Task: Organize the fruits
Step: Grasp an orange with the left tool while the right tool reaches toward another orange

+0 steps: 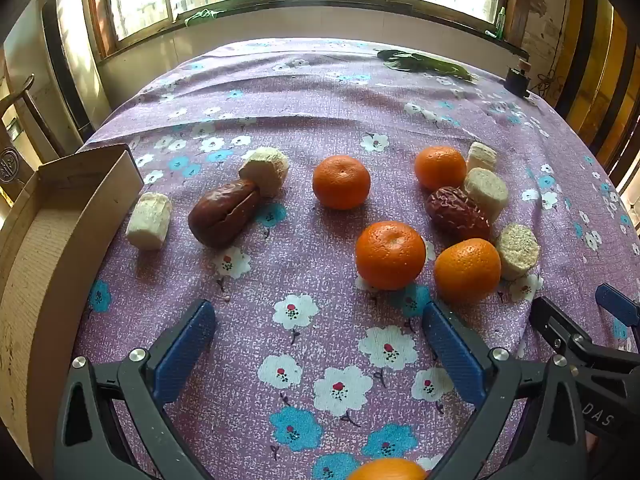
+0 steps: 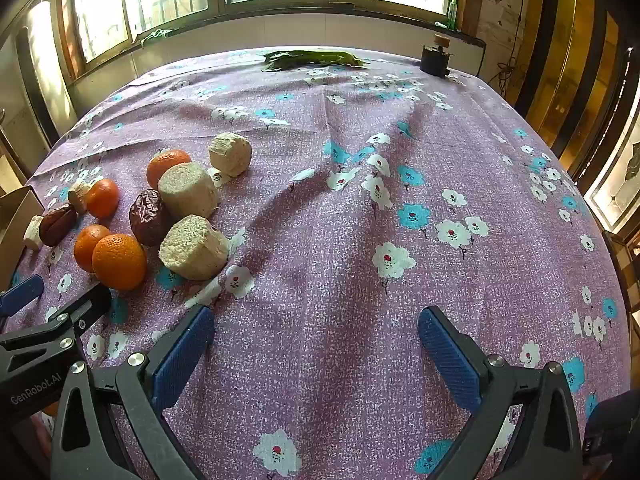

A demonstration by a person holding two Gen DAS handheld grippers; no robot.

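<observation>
Fruit loose on the surface [image 1: 320, 92], left half near the box [image 1: 60, 216]: oranges [image 1: 390, 255], two wrinkled brown dates [image 1: 458, 214], pale cut banana chunks [image 1: 149, 221], all scattered, some touching. Left claw [image 1: 320, 354] wide, empty, one orange at its base; right claw [image 2: 316, 354] wide, empty over bare cloth. Greens [image 2: 312, 59] and a dark jar [image 2: 434, 60] at the far edge.

An orange [image 1: 386, 470] and the cardboard box [image 1: 48, 240] are cut off by the frame's edges.
</observation>
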